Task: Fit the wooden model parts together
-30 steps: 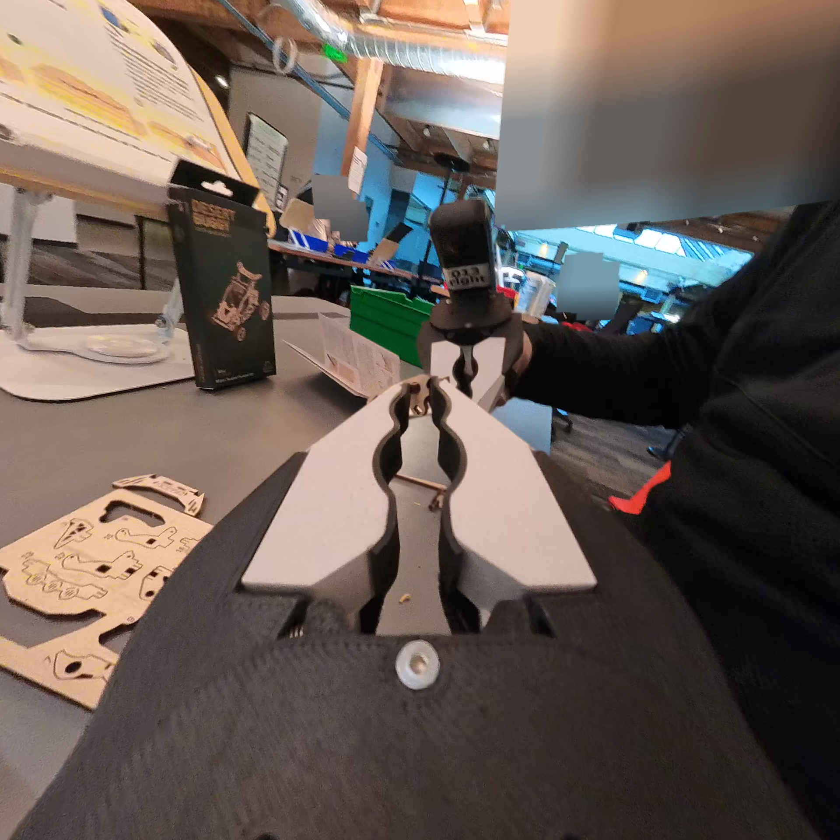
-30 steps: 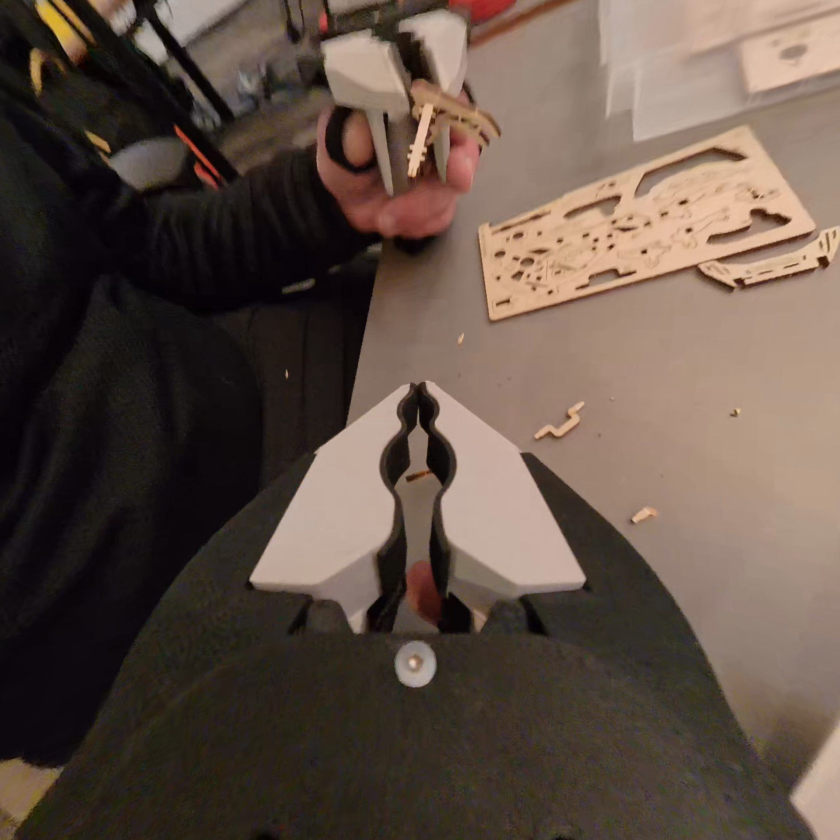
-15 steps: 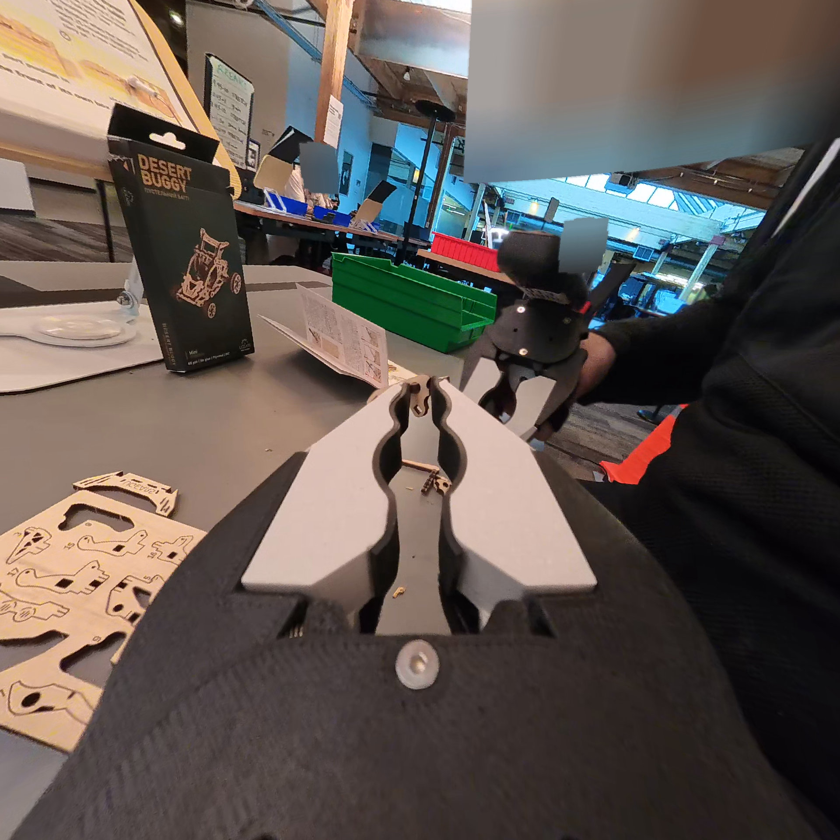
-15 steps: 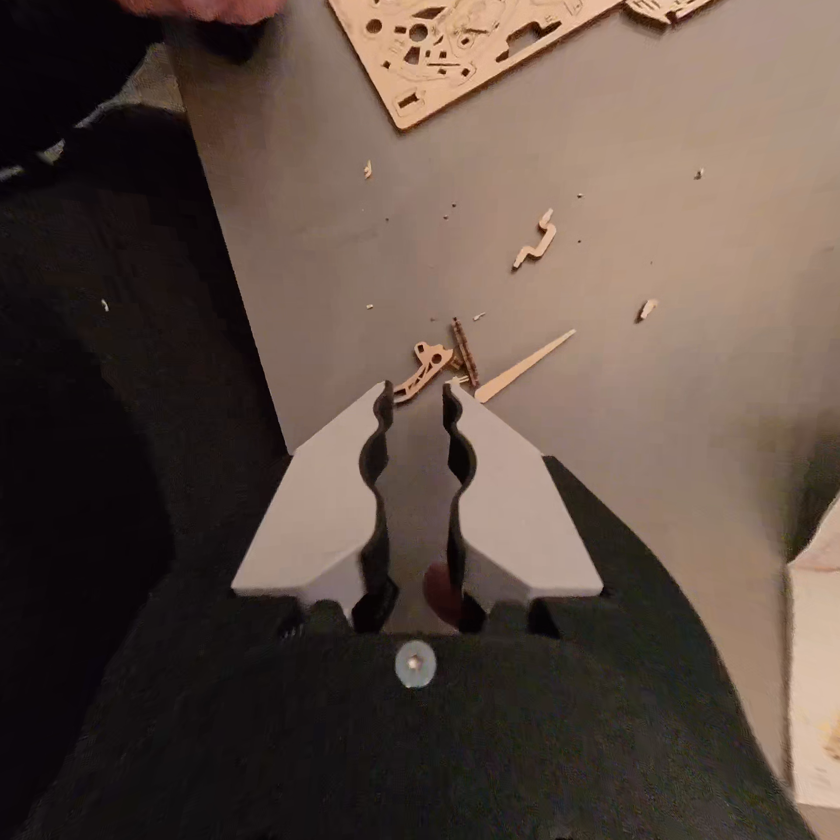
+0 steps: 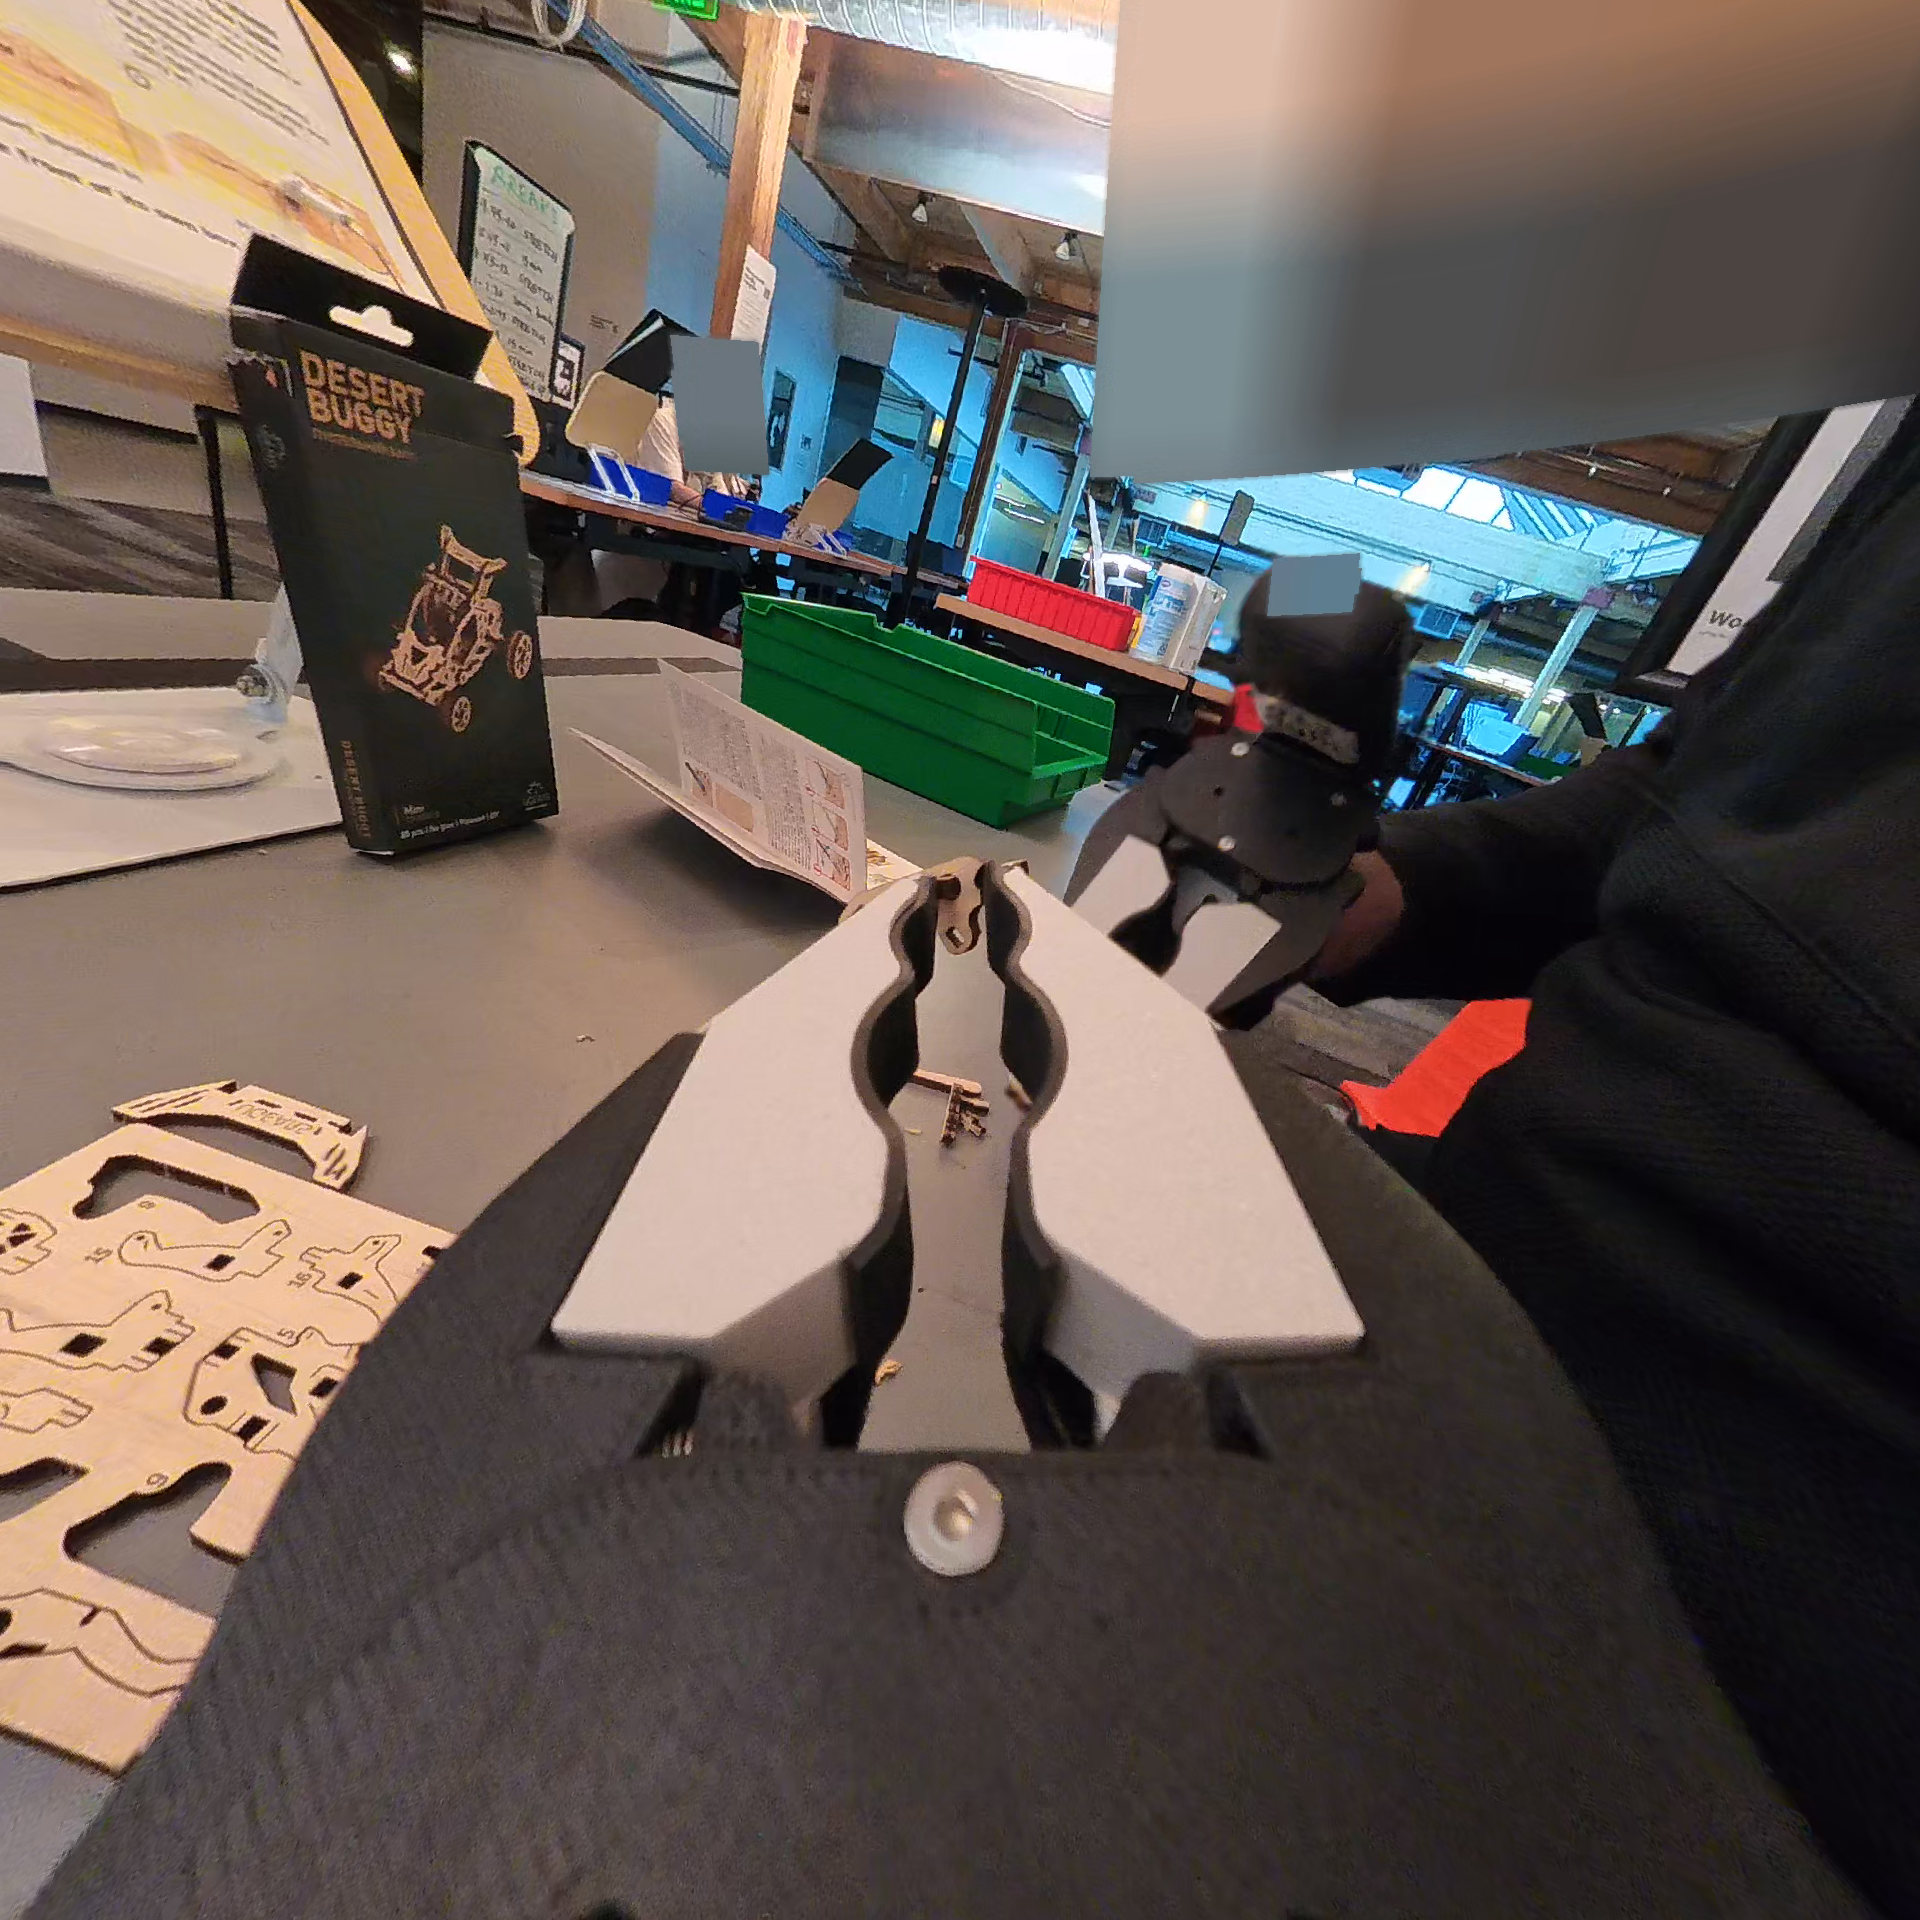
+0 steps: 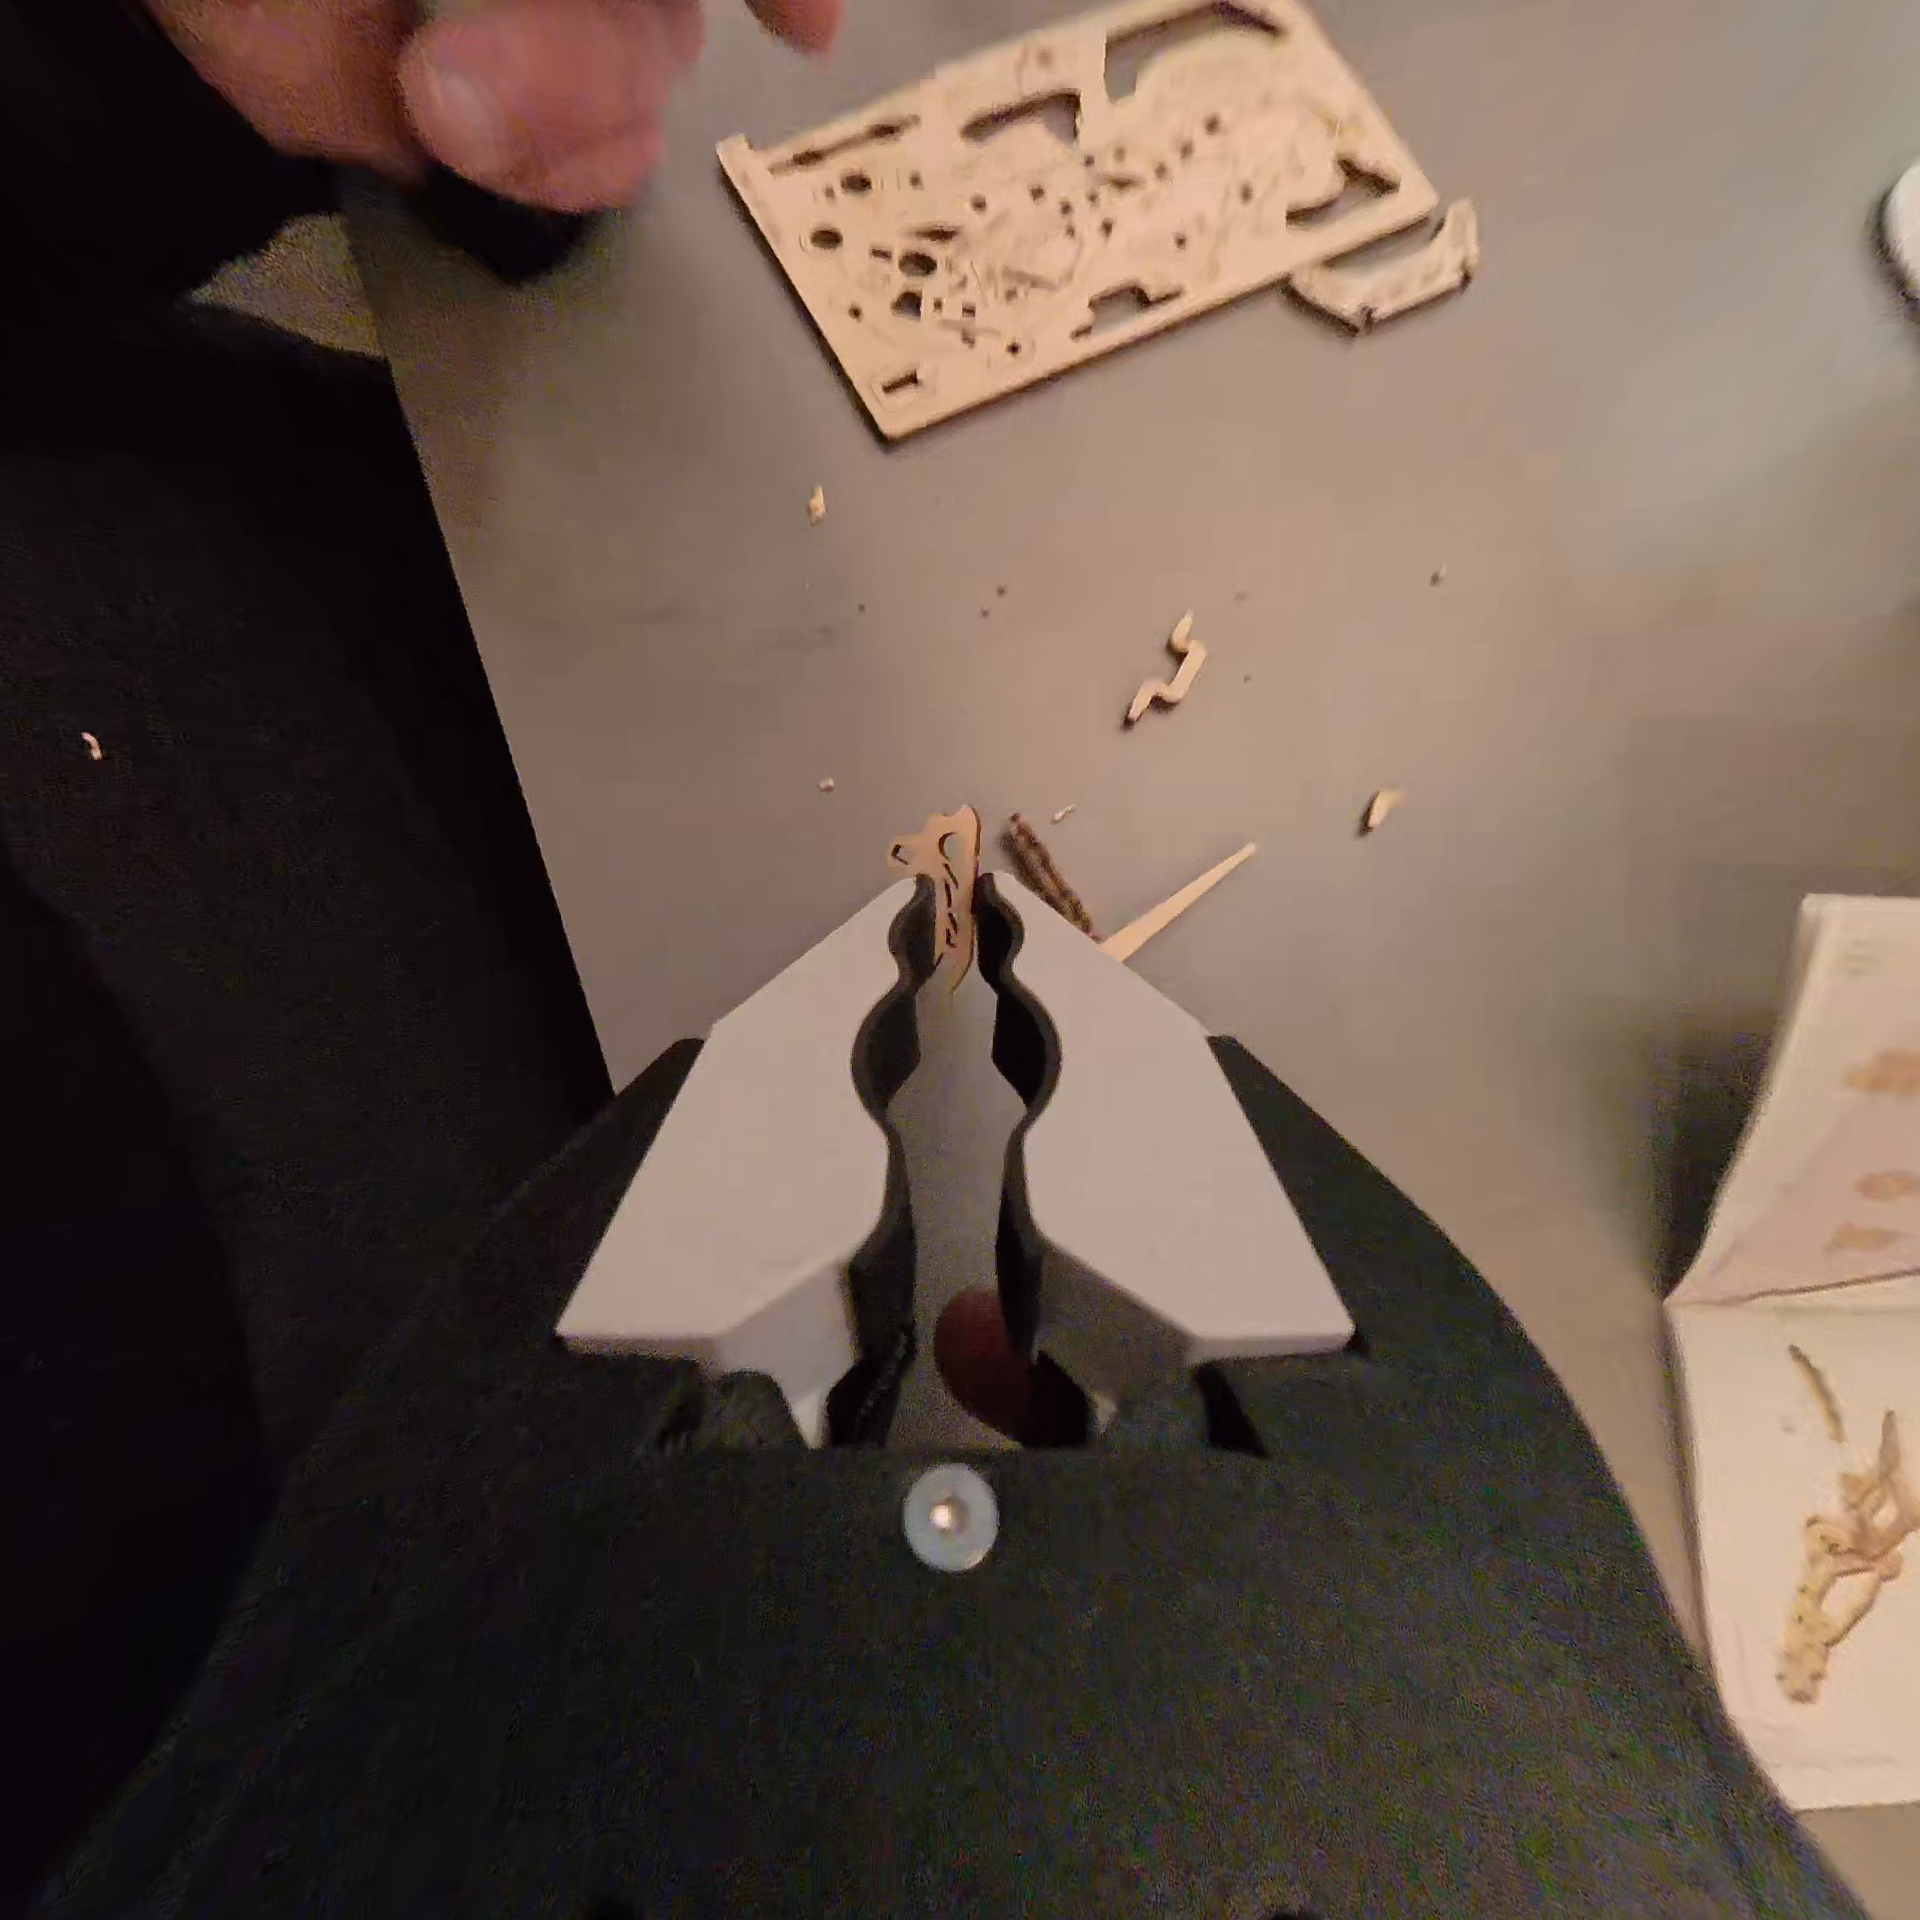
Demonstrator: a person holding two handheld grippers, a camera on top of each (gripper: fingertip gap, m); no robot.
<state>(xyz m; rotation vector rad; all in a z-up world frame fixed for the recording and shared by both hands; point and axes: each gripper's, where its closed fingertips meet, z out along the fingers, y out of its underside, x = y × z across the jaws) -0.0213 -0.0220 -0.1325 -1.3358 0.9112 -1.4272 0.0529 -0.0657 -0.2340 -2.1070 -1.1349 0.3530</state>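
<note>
- Two grippers: left gripper [image 5: 961, 894] pinched tight on one small wooden part [image 5: 961, 914] at its very tips; right gripper [image 6: 951, 899] pinched on one thin flat wooden piece [image 6: 951, 883], standing on edge, poking out past the tips
- One grey table [image 6: 1351, 520] under both; right gripper low over it near the front edge
- One punched-out wooden sheet [image 6: 1070, 197] flat at the far side; one loose curved strip [image 6: 1392, 270] just beside its corner
- Beside the right tips on the table: one dark notched stick [image 6: 1049, 873]; one pale pointed stick [image 6: 1184, 899]; one squiggly bit [image 6: 1169, 681]; a few tiny crumbs
- One dark box [image 5: 400, 592] standing upright; one folded paper booklet [image 5: 769, 790] beside it; one green bin [image 5: 925, 707] behind; one red bin [image 5: 1049, 603] farther back
- One white booklet [image 6: 1808, 1351] at the right edge
- One hand [image 6: 520, 83], blurry, at the top
</note>
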